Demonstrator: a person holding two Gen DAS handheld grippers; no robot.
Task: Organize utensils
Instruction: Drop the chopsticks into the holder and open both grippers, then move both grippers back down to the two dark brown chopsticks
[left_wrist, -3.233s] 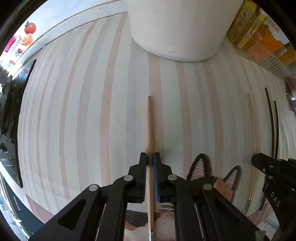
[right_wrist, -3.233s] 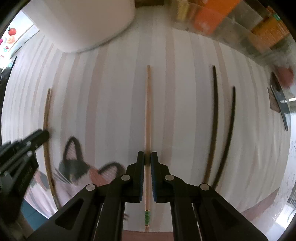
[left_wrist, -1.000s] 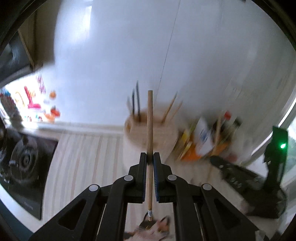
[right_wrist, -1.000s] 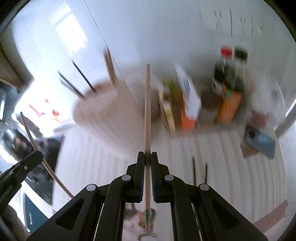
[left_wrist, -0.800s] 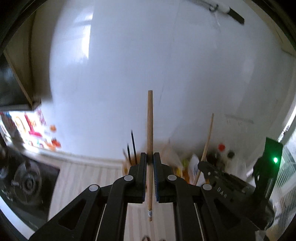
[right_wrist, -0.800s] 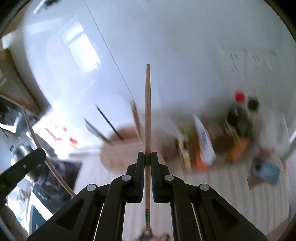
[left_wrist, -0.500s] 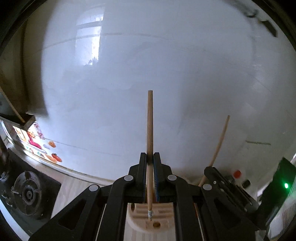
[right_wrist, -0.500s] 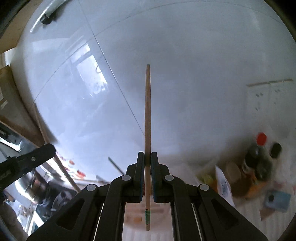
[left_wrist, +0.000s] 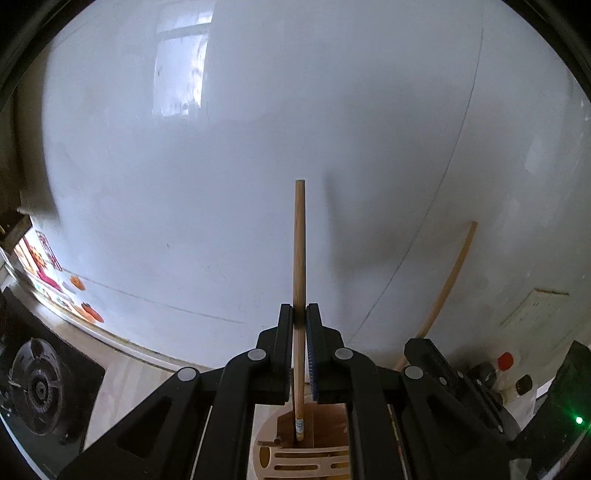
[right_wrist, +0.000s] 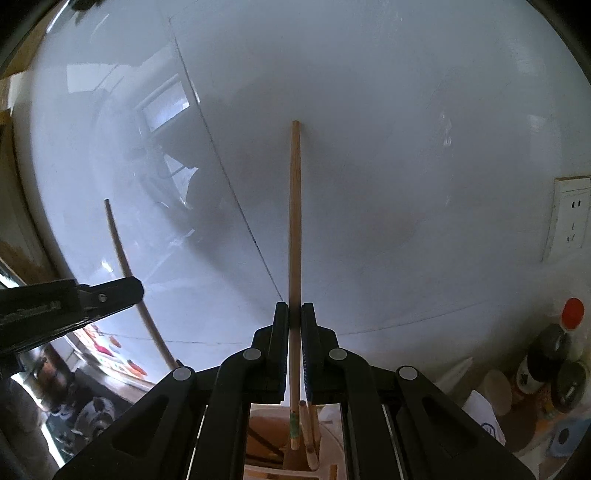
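Note:
My left gripper (left_wrist: 299, 314) is shut on a wooden chopstick (left_wrist: 299, 251) and holds it upright, its lower tip just above a compartment of the cream utensil holder (left_wrist: 295, 458). My right gripper (right_wrist: 294, 312) is shut on a second wooden chopstick (right_wrist: 294, 221), also upright, its green-banded tip over the holder (right_wrist: 332, 424), beside two wooden sticks (right_wrist: 310, 432) that stand in it. In the left wrist view the right gripper (left_wrist: 424, 350) and its chopstick (left_wrist: 448, 280) show at the right. In the right wrist view the left gripper (right_wrist: 110, 291) and its chopstick (right_wrist: 122, 254) show at the left.
A white wall (left_wrist: 258, 147) fills most of both views. A gas stove burner (left_wrist: 33, 387) is at lower left. Sauce bottles (right_wrist: 554, 354) and packets stand at the right, below a wall socket (right_wrist: 569, 218).
Both grippers lifted their chopsticks off the striped mat, swung them upright and moved over the utensil holder. The lower tips have come down toward the holder's openings.

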